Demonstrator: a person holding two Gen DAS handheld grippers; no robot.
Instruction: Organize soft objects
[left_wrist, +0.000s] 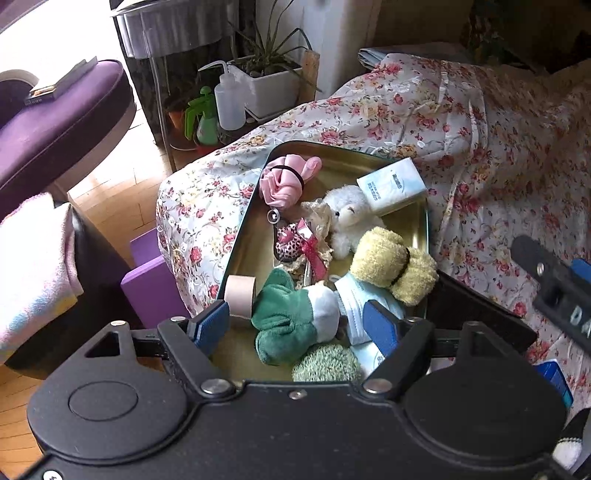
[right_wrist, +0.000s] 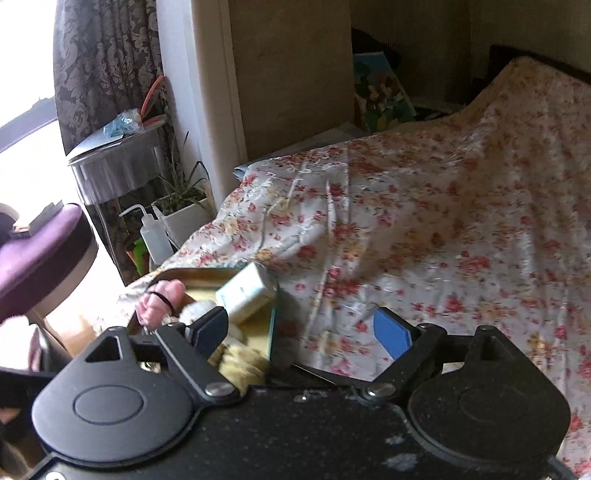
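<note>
A gold-lined tin (left_wrist: 413, 177) is seen resting on the floral bedspread (left_wrist: 498, 155), near the bed's left edge, beyond which the wooden floor (left_wrist: 99, 192) drops away. Wide bare bedspread is left open to the right and far side. The tin is crowded with soft things: a pink cloth bundle (left_wrist: 284, 181), a white plush lamb (left_wrist: 351, 214), a yellow sock roll (left_wrist: 395, 266) and a green-and-white plush (left_wrist: 291, 317), the last lying between the spread, untouching jaws of the left gripper (left_wrist: 299, 321). The right gripper (right_wrist: 306, 332) is held wide and empty across the tin's right wall.
</note>
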